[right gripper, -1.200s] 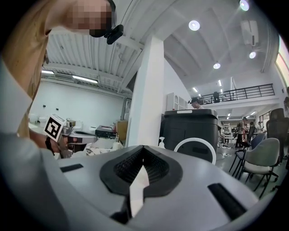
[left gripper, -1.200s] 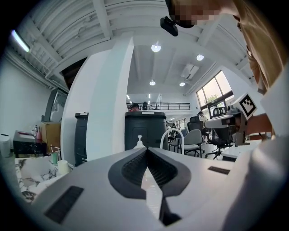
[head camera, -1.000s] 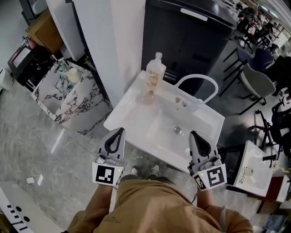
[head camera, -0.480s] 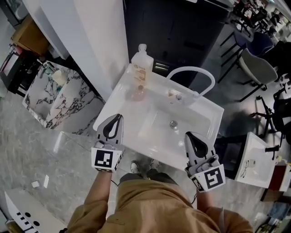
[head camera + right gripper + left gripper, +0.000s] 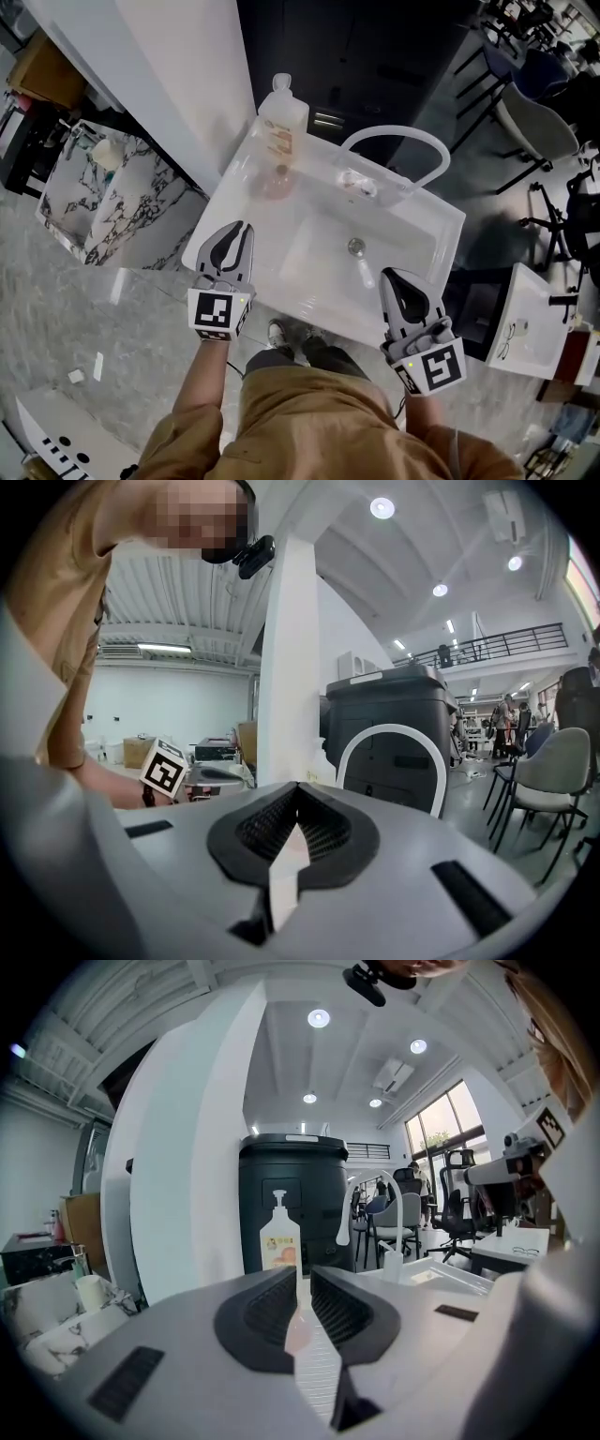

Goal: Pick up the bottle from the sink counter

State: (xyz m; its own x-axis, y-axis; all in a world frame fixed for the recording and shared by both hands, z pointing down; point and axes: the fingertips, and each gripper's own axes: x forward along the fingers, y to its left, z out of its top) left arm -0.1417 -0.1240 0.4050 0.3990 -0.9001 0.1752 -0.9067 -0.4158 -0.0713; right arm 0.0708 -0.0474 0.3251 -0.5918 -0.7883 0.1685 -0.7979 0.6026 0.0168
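White plastic, pump-topped, the bottle stands upright at the tabletop's far left corner. My left hand-held gripper sits at the near left edge, aimed at it. Its jaws have just been opening to a narrow slit with nothing between them, probably readying the grasp. My right hand-held gripper hangs closed and empty, clear of the reach.

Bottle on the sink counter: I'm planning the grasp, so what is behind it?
Behind the bottle stands a large dark bin; the bottle covers part of its front.
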